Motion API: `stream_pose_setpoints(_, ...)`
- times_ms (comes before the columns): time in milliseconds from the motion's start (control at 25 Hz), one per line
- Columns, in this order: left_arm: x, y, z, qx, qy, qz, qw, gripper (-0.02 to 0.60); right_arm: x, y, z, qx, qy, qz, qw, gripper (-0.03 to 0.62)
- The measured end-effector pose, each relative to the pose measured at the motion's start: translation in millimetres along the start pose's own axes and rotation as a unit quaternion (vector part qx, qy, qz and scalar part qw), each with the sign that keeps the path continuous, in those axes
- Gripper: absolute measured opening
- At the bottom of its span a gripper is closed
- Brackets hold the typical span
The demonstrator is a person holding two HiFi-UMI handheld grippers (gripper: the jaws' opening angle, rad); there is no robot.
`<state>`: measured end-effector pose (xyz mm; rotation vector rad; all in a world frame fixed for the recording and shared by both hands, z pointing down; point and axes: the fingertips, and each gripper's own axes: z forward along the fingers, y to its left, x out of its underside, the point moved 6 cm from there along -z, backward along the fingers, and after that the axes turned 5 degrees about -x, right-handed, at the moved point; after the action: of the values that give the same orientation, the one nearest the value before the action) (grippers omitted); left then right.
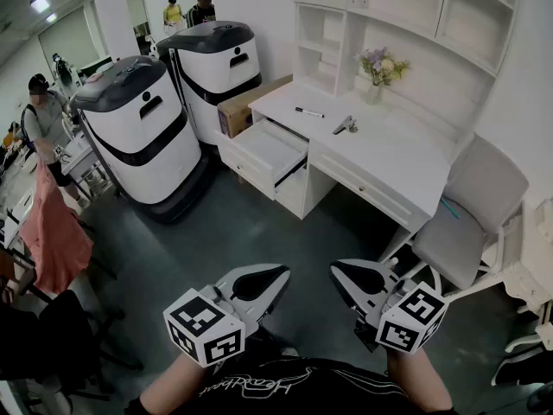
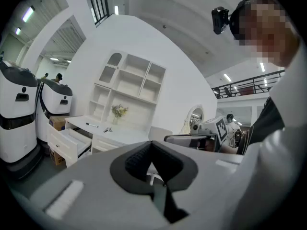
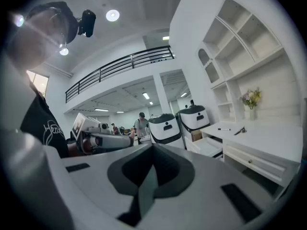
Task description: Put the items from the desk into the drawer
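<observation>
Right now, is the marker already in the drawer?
No, the marker lies on top of the desk, and the open drawer looks empty.

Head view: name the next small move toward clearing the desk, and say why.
Probably step forward to the desk. Both the left gripper and the right gripper are far short of it, jaws together and empty. The marker and the small metal item lie on the desktop, and the drawer stands open, so closing the distance seems to come first.
</observation>
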<state>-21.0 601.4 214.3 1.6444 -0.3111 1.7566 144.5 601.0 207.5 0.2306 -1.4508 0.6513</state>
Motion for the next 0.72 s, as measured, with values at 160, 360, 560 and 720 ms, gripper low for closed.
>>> stream_pose_setpoints(160, 1.2, 2.1, -0.9, -0.002, 0.000, 0.000, 1.0000, 0.008, -0.7, 2.9, 2.5, -0.005, 0.001, -0.005, 1.000, 0.008)
stream_pose_setpoints(360, 4.1, 8.3, -1.5, -0.014, 0.012, -0.002, 0.9998, 0.008, 3.1, -2.4, 7.6, -0.010, 0.010, 0.002, 1.000, 0.008)
stream_pose_setpoints(560, -1.9, 21.2, -2.9, -0.031, 0.021, -0.002, 0.9993, 0.008, 1.5, -17.6, 17.5, 0.000, 0.005, 0.032, 0.999, 0.008)
stream_pose_setpoints(720, -10.8, 32.4, 3.1, -0.032, 0.020, 0.007, 0.9993, 0.008, -4.0, -30.0, 25.4, -0.005, -0.007, 0.047, 0.999, 0.008)
